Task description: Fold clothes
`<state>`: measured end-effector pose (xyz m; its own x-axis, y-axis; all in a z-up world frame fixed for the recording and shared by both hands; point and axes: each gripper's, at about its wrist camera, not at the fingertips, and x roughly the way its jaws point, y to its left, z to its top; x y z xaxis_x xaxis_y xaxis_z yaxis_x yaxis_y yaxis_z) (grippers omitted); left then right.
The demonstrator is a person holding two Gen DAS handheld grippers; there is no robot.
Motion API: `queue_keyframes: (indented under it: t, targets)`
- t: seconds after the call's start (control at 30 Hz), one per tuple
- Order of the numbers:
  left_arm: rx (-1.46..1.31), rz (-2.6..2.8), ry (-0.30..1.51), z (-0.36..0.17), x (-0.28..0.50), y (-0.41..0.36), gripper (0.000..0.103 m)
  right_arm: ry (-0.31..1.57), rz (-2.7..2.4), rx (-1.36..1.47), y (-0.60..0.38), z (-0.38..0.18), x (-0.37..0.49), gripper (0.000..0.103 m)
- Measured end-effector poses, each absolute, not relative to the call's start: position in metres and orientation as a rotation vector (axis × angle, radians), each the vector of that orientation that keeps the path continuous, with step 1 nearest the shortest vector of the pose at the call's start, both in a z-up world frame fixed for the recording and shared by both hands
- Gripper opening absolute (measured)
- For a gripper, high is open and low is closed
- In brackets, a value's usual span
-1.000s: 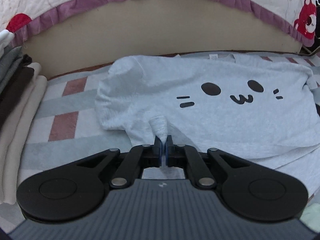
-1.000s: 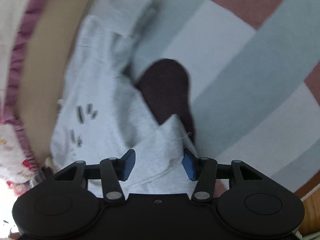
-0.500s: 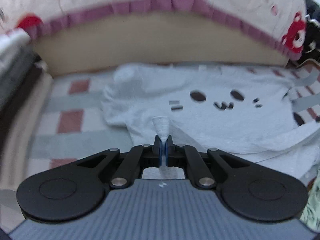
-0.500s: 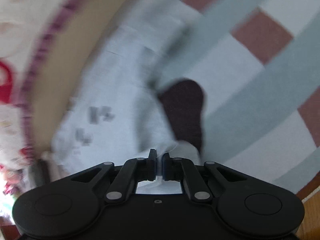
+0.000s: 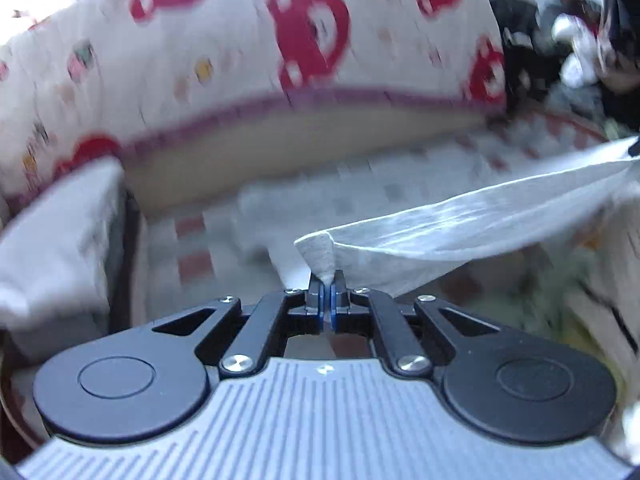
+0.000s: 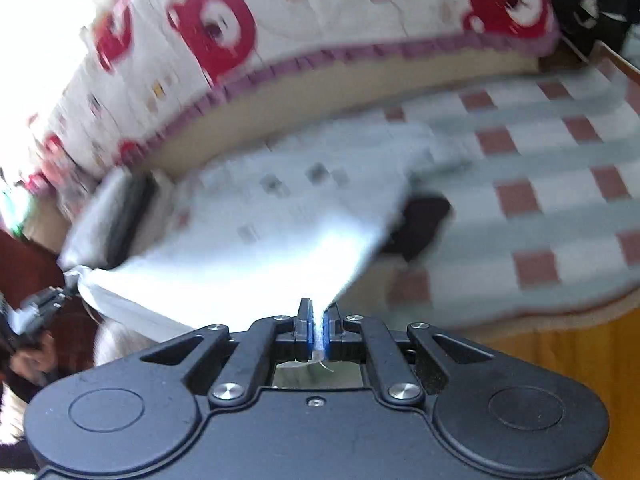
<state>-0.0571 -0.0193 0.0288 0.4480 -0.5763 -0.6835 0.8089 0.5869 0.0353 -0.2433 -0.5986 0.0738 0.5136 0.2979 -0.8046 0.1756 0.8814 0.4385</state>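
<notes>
The left tool (image 5: 328, 280) is pinching a corner of the light gray shirt (image 5: 460, 224). Its two sides are pressed together on the cloth. The right tool (image 6: 316, 320) is pinching another corner of the same shirt (image 6: 280, 232), and a bit of cloth sticks out between its blue pads (image 6: 306, 334).

The shirt is lifted at both corners and stretches between the two tools. Its far part lies on the checked blanket (image 6: 540, 168) with pink and gray squares. Dark marks of the shirt's print show, but they are blurry.

A dark brown cloth (image 6: 420, 228) lies on the blanket just beside the shirt's right edge. A folded pile of clothes (image 5: 60, 240) sits at the left. Behind is a white quilt (image 5: 240, 32) with red pictures and a purple edge.
</notes>
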Motion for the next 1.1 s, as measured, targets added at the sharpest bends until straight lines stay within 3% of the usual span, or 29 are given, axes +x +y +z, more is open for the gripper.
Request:
queue_keyframes:
  t: [0.13,0.37,0.7,0.77,0.83,0.9,1.1]
  targets:
    - [0.49,-0.887,0.859,-0.012,-0.064,-0.035,0.003,1.183,0.014,0.333,-0.571,0.036,-0.233,0.006]
    - [0.559,-0.863,0.993,-0.038,-0.059,-0.049,0.003,1.27,0.05,0.133,-0.531,0.013,-0.19,0.007]
    - [0.493,-0.937,0.985,-0.011,-0.066,-0.036,0.008,1.354,0.108,-0.049,-0.499,0.023,-0.168,0.012]
    - [0.386,-1.006,0.948,0.008,-0.061,-0.024,0.008,1.315,0.099,-0.09,-0.494,0.033,-0.168,0.012]
    - [0.276,-1.047,0.887,0.024,-0.052,-0.015,0.015,1.19,0.068,-0.13,-0.49,0.049,-0.164,0.015]
    - [0.224,-0.983,0.842,0.03,-0.036,-0.019,0.034,1.057,0.064,-0.086,-0.491,0.063,-0.152,0.025]
    - [0.23,-0.687,0.857,0.001,0.045,-0.097,0.035,0.853,0.188,0.189,-0.484,0.056,-0.045,0.027]
